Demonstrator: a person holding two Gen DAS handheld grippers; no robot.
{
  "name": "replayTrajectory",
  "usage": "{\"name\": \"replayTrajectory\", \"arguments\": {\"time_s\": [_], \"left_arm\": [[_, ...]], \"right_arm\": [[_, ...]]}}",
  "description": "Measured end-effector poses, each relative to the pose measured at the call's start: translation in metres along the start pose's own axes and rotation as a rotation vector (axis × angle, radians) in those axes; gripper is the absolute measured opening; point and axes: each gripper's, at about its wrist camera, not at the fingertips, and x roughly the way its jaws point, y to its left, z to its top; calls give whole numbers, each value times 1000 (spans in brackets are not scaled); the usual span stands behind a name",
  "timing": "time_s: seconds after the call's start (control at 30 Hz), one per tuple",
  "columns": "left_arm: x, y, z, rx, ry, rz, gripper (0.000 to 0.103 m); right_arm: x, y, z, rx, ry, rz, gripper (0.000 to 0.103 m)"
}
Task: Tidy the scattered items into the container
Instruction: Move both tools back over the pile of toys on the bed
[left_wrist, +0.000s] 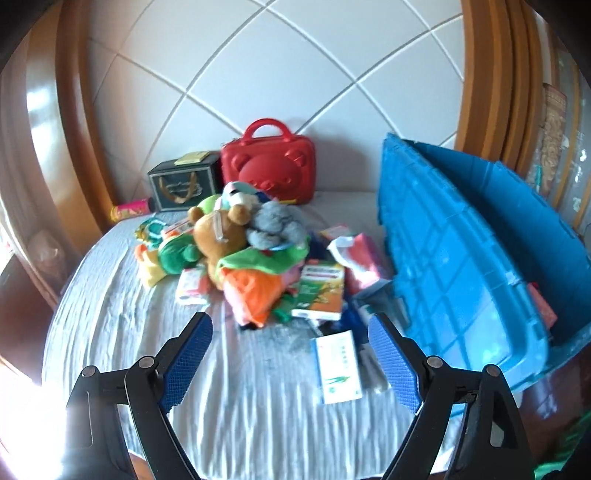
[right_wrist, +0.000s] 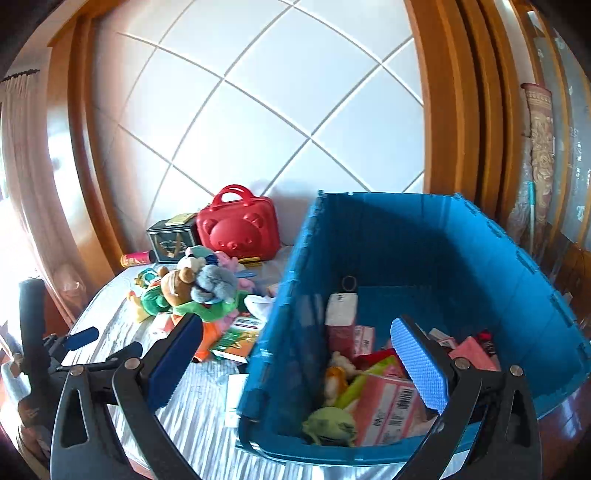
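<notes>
Left tool (left_wrist: 290, 347) and right tool (right_wrist: 297, 354), both spread and empty (ready for picking); scattered soft toys and cardboard boxes (left_wrist: 236, 254) heaped on bed beside deep blue plastic container (right_wrist: 424, 258).

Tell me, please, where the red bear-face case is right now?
The red bear-face case stands upright at the back of the bed against the white quilted headboard, right beside the dark gift box and behind the toy pile, left of the blue bin.

Bin (right_wrist: 461, 258) mouth open; toy pile (left_wrist: 236, 243) beside.
</notes>
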Motion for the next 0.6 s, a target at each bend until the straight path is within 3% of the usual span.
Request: {"name": "replayTrajectory", "arguments": {"time_s": [0.17,0.33,0.6], "left_arm": [[29,87,-16,-42,67,82,87],[57,153,-24,-111,128,121,87],[116,189,-17,-180,183,170,87]], "right_arm": [[45,81,-13,-28,35,70,103],[106,126,-28,-64,165,97,103],[210,146,-42,-83,299,130,103]]}}
